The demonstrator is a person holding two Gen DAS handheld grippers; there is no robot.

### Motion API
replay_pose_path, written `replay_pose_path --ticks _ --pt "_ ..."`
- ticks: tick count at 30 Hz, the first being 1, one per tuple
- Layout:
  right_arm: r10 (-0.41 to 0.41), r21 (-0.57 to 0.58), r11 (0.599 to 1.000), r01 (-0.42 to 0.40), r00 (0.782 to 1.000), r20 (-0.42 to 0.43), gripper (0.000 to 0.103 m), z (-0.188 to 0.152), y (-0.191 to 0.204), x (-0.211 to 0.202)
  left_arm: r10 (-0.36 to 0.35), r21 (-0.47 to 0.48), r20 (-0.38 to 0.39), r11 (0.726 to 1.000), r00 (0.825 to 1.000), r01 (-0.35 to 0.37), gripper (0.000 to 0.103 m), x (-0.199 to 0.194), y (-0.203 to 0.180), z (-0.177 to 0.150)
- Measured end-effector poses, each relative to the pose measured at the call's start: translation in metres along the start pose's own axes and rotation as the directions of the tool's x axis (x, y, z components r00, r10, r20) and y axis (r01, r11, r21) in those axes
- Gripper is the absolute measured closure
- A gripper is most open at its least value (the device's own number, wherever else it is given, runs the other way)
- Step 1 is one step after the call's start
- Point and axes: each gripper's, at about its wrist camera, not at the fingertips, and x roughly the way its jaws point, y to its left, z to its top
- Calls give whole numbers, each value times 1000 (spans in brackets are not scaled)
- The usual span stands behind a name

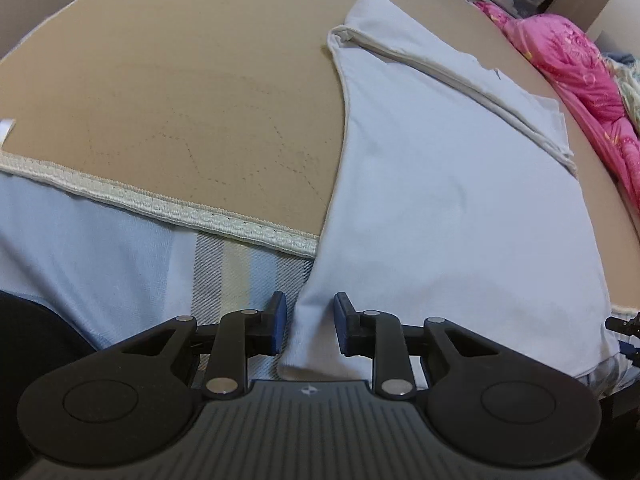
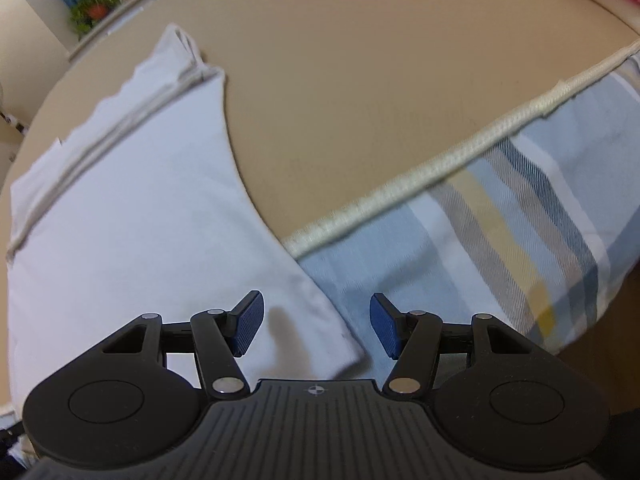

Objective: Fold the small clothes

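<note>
A small white garment (image 1: 440, 200) lies flat on a tan mat (image 1: 180, 80), folded, with a seamed band along its far side. Its near end hangs over the mat's cream trim (image 1: 160, 204) onto striped bedding. My left gripper (image 1: 310, 322) points down at the garment's near left corner. Its blue pads stand narrowly apart with the cloth's edge between them, and a sliver of bedding shows beside the left pad. In the right wrist view my right gripper (image 2: 316, 330) is wide open over the garment's (image 2: 140, 220) near right corner, gripping nothing.
Striped blue, grey and yellow bedding (image 2: 500, 240) lies below the mat's edge. A pink cloth heap (image 1: 568, 60) sits at the mat's far right. A potted plant (image 2: 94, 6) stands far off beyond the mat (image 2: 360, 80).
</note>
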Motion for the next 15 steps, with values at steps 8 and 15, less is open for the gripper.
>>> replay_pose_path --ticks 8,15 --pt "-32 -91 995 31 999 -15 72 -9 12 2 28 58 -7 998 1000 -27 77 2 -12 -6" --pt "10 -68 998 -12 1000 -20 94 -10 9 -5 35 65 -8 997 999 -34 81 1 -15 -11"
